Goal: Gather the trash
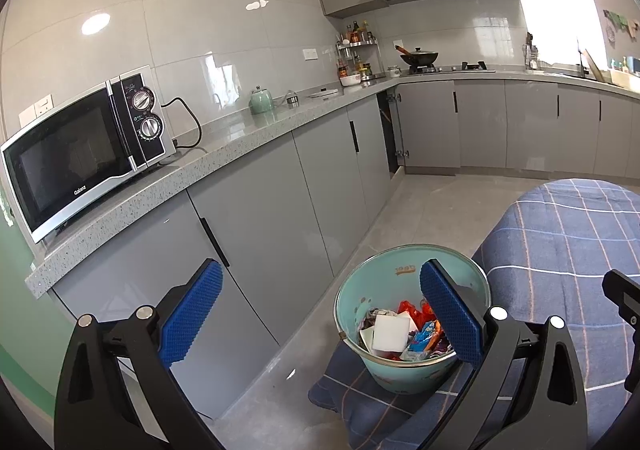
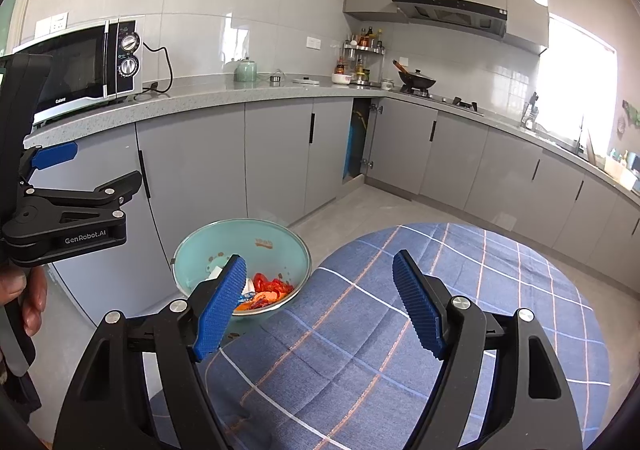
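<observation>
- Both grippers, left gripper [image 1: 320,314] and right gripper [image 2: 320,302], stand wide apart, holding nothing.
- Teal bucket [image 1: 360,290] on the blue checked cloth [image 2: 480,290] holds wrappers [image 1: 424,334].

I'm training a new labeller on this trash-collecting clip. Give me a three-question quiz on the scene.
1. True or false: the right gripper holds a wrapper.
2. Where does the teal bin stand? A) on the counter B) at the edge of the blue checked cloth C) inside a cupboard
3. Name the appliance at the counter's near end.

Key: 1. False; its jaws are open and empty. 2. B. 3. The microwave.
</observation>
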`<action>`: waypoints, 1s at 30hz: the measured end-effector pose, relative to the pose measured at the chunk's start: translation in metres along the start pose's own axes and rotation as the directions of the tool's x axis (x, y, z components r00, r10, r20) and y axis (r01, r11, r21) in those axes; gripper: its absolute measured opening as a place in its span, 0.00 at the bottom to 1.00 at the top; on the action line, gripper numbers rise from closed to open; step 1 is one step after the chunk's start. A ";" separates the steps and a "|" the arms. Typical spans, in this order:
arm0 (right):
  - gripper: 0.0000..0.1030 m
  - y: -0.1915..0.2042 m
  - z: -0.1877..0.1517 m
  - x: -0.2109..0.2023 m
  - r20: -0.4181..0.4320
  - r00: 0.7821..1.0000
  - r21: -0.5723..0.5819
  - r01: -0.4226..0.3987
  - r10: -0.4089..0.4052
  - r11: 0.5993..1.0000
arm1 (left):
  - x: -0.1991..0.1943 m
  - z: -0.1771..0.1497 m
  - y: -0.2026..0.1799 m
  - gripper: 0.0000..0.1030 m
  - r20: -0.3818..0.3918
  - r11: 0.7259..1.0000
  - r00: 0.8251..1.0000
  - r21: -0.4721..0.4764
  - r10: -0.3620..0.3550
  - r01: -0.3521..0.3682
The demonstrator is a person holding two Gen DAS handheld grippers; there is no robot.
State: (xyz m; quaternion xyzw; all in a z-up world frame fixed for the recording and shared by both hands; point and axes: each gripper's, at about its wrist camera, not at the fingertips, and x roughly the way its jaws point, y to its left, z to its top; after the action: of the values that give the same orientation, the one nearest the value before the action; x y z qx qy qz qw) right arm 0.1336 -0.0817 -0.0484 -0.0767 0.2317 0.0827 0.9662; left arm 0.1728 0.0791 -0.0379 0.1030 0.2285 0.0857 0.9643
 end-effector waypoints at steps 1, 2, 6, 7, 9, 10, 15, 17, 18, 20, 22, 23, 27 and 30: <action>0.73 -0.001 0.000 0.000 0.001 1.000 0.001 0.001 -0.001 1.000 | 0.000 0.000 0.000 0.95 0.000 1.000 1.000 0.000 -0.001 0.001; 0.73 -0.001 0.000 -0.001 0.001 1.000 0.001 0.002 -0.002 1.000 | 0.000 0.000 0.000 0.95 0.000 1.000 1.000 0.000 0.000 0.000; 0.73 -0.002 -0.001 -0.002 0.003 1.000 0.003 0.003 -0.003 1.000 | 0.000 0.000 -0.001 0.95 -0.002 1.000 1.000 0.002 -0.001 0.001; 0.73 -0.002 -0.001 -0.002 0.003 1.000 0.004 0.003 -0.003 1.000 | 0.000 0.000 -0.001 0.95 -0.002 1.000 1.000 0.001 0.000 0.000; 0.73 -0.003 -0.001 -0.002 0.007 1.000 0.005 0.005 -0.005 1.000 | 0.001 0.000 -0.001 0.95 -0.005 1.000 1.000 -0.002 0.000 0.000; 0.73 -0.004 -0.001 -0.003 0.009 1.000 0.007 0.006 -0.006 1.000 | 0.002 0.000 -0.001 0.95 -0.007 1.000 1.000 -0.003 0.000 0.000; 0.73 -0.005 -0.001 -0.006 0.019 1.000 0.007 0.015 -0.015 1.000 | 0.003 0.000 -0.002 0.95 -0.010 1.000 1.000 0.002 0.019 -0.019; 0.73 -0.004 -0.001 -0.007 0.021 1.000 0.007 0.019 -0.019 1.000 | 0.004 0.000 -0.004 0.95 -0.013 0.999 1.000 0.017 0.027 -0.027; 0.73 -0.004 -0.002 -0.007 0.022 1.000 0.008 0.019 -0.019 1.000 | 0.004 0.000 -0.005 0.95 -0.013 0.999 1.000 0.021 0.027 -0.027; 0.73 -0.004 -0.003 -0.008 0.023 1.000 0.010 0.019 -0.020 1.000 | 0.004 0.000 -0.006 0.95 -0.012 0.999 0.999 0.026 0.037 -0.037; 0.73 -0.004 -0.003 -0.008 0.024 0.999 0.011 0.021 -0.021 1.000 | 0.004 0.000 -0.007 0.95 -0.012 0.998 0.999 0.033 0.045 -0.045; 0.73 -0.005 -0.003 -0.008 0.025 0.999 0.013 0.021 -0.021 1.000 | 0.004 0.000 -0.008 0.95 -0.012 0.998 0.999 0.034 0.049 -0.048; 0.73 -0.008 -0.002 -0.009 0.024 0.999 0.018 0.020 -0.021 1.000 | 0.006 0.000 -0.007 0.95 -0.020 0.998 0.998 0.032 0.057 -0.056; 0.73 -0.008 -0.002 -0.009 0.022 1.000 0.018 0.019 -0.019 1.000 | 0.007 -0.001 -0.007 0.95 -0.022 0.997 0.998 0.035 0.066 -0.065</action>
State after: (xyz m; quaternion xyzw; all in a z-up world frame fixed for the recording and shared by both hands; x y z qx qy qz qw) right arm 0.1263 -0.0911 -0.0452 -0.0696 0.2210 0.0723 0.9701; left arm 0.1793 0.0744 -0.0428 0.1257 0.2378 0.1145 0.9563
